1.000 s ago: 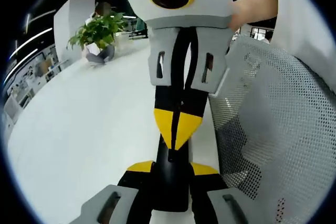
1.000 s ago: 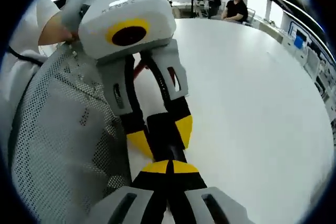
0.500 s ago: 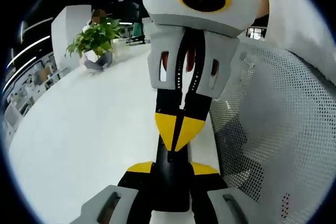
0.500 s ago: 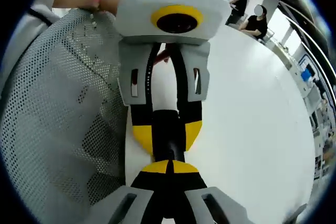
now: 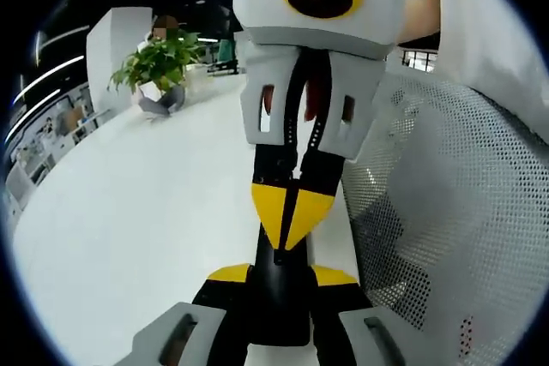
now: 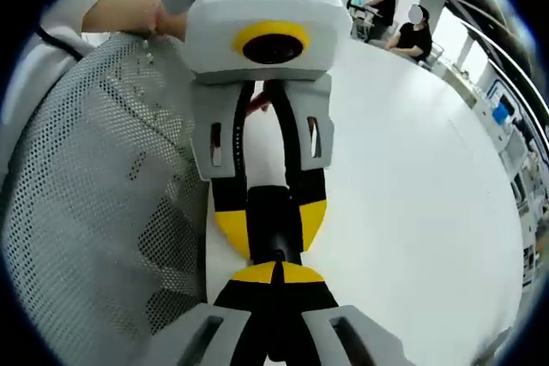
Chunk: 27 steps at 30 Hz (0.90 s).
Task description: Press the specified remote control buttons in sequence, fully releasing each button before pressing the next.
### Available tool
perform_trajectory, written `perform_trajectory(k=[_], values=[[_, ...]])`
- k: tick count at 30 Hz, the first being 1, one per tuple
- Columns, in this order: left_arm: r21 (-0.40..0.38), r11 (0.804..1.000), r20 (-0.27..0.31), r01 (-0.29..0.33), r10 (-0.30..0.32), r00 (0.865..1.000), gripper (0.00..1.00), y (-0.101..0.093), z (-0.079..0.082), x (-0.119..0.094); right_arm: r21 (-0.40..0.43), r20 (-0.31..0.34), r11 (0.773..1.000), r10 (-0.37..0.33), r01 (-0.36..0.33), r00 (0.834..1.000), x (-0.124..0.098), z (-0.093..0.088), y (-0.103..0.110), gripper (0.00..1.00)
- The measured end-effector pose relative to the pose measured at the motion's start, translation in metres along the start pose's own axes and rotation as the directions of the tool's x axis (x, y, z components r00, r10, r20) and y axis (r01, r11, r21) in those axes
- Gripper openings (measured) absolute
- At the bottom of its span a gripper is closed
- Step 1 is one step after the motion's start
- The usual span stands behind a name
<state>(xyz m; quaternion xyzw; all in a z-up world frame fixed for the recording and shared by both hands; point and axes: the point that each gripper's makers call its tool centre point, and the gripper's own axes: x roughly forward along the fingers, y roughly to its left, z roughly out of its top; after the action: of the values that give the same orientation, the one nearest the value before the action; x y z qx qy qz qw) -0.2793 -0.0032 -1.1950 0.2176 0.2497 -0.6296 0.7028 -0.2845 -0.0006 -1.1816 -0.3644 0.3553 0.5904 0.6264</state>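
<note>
A black remote [image 5: 279, 306] sticks out between the yellow-tipped jaws of my left gripper [image 5: 281, 277], which is shut on it. My right gripper [image 5: 286, 231] comes in from the top, facing it. Its yellow tips are shut together into a point that rests on the remote's upper face. In the right gripper view, my right gripper [image 6: 274, 270] rises from the bottom with its tips shut. They meet the near end of the remote [image 6: 273, 210], which the left gripper [image 6: 273, 231] clamps from above. The remote's buttons are hidden.
A white table [image 5: 137, 212] lies under both grippers. A grey mesh chair back [image 5: 446, 212] stands close on the person's side, also visible as the chair back [image 6: 94, 212]. A potted plant [image 5: 159, 57] stands far across. Two people [image 6: 412, 32] sit at the table's far end.
Each gripper stands straighter and closer in the other's view than a second ago. The left's hold on the remote and the right's shut tips are unchanged.
</note>
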Motion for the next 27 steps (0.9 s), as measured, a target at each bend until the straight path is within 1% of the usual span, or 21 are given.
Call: perform_trajectory(k=[1,3,7,10,12,13,14,17,21,23,25,26,27], values=[[0.004,1.0,0.002,0.002,-0.002,1.0,0.25,0.0,0.0,0.0,0.019,-0.001,1.0,0.002,-0.002,1.0,0.001,0.0,-0.001,0.0],[0.003,1.0,0.004,0.005,-0.005,1.0,0.25,0.0,0.0,0.0,0.021,-0.007,1.0,0.005,-0.005,1.0,0.001,0.001,-0.001,0.0],[0.002,1.0,0.005,0.005,-0.005,1.0,0.25,0.0,-0.001,0.001,0.001,-0.033,1.0,0.004,-0.004,0.999,0.003,0.001,0.001,0.0],[0.004,1.0,0.004,0.005,-0.005,1.0,0.25,0.0,-0.001,0.001,-0.013,-0.039,1.0,-0.006,0.005,0.999,0.003,0.0,0.001,0.0],[0.005,1.0,0.002,0.005,-0.005,1.0,0.25,0.0,-0.001,0.001,-0.023,-0.023,1.0,-0.013,0.012,1.0,0.002,0.0,0.001,0.0],[0.007,1.0,0.001,0.005,-0.005,1.0,0.25,0.0,-0.001,0.001,-0.003,-0.002,1.0,-0.017,0.017,1.0,0.002,0.0,0.0,0.0],[0.008,1.0,0.001,0.005,-0.005,1.0,0.25,0.0,-0.001,0.001,0.04,0.03,0.999,-0.024,0.023,0.999,0.002,0.001,0.0,0.0],[0.008,1.0,0.001,0.006,-0.006,1.0,0.25,-0.001,0.0,-0.001,0.062,0.052,0.998,-0.035,0.032,0.998,0.001,0.0,0.0,0.0],[0.008,1.0,0.001,0.004,-0.004,1.0,0.25,-0.002,0.001,-0.002,0.113,0.089,0.994,-0.022,0.012,0.996,0.0,0.002,-0.001,0.0],[0.006,1.0,0.001,0.004,-0.004,1.0,0.25,-0.002,0.002,-0.003,0.113,0.1,0.994,-0.022,0.01,0.995,0.0,0.005,-0.001,0.0],[0.007,1.0,0.0,0.004,-0.004,1.0,0.25,-0.002,0.003,-0.003,0.096,0.106,0.995,-0.02,0.01,0.994,0.001,0.011,0.0,0.0],[0.005,1.0,0.0,0.004,-0.004,1.0,0.25,-0.002,0.002,-0.003,0.09,0.104,0.996,-0.013,0.004,0.995,0.002,0.013,0.0,0.0],[0.006,1.0,0.0,0.004,-0.004,1.0,0.25,-0.002,0.002,-0.003,0.064,0.079,0.998,0.0,-0.006,0.997,0.005,0.011,0.002,0.0]])
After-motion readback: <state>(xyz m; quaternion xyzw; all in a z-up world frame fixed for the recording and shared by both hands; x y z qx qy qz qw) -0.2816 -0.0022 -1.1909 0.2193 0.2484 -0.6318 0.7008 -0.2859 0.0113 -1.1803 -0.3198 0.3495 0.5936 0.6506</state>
